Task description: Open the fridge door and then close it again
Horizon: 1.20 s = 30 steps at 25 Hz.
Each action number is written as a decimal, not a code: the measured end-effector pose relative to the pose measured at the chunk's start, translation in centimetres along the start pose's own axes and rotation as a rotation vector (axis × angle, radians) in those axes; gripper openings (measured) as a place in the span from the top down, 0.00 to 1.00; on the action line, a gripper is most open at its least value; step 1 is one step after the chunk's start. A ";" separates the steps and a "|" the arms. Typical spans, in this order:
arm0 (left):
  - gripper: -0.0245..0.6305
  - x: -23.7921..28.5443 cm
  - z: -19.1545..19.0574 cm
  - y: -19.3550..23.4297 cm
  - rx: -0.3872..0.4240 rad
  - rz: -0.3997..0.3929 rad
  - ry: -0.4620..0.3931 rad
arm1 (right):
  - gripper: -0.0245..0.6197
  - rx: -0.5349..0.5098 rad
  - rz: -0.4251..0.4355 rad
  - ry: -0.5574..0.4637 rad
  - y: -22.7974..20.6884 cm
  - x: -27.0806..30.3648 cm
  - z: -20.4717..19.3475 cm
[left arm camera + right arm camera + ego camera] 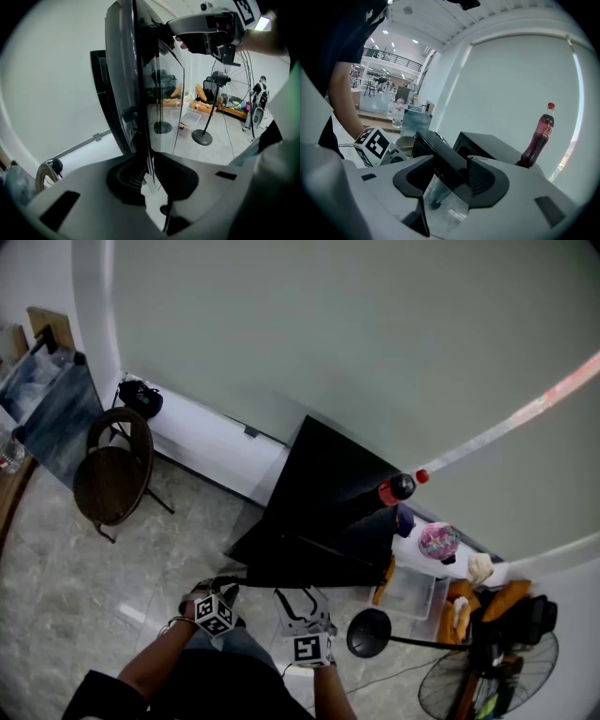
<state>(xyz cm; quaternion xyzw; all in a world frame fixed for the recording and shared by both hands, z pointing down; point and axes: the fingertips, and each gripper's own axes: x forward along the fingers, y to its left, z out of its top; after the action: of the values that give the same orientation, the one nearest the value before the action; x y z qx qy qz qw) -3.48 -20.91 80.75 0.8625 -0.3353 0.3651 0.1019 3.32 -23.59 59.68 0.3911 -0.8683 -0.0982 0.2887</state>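
readable text: none | bottle (540, 133) label: red, print too small to read (lettering just blurs)

Black glass fridge door (302, 564), open

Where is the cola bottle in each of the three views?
Head view: cola bottle right of centre, at the black fridge right-hand corner.
Left gripper view: not in it.
Right gripper view: far right, upright.
Shared landmark: the fridge door, in all three.

pale wall (328, 334), tiled floor (84, 596), round chair (112, 474), fan (487, 681)
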 end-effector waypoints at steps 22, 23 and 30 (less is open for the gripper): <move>0.88 -2.5 -2.3 -8.5 -0.207 0.245 0.065 | 0.62 -0.119 0.207 -0.165 3.5 -5.9 -2.0; 0.88 -2.6 -2.3 -9.2 -0.222 0.261 0.066 | 0.62 -0.128 0.218 -0.172 3.6 -6.4 -2.2; 0.88 -3.6 -2.6 -14.0 -0.291 0.340 0.071 | 0.62 -0.182 0.304 -0.223 4.6 -10.1 -3.0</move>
<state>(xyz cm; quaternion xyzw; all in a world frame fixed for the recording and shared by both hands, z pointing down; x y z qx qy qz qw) 2.33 -7.45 81.04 0.7565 -0.5211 0.3547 0.1742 7.52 -12.92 59.64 0.2146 -0.9315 -0.1745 0.2364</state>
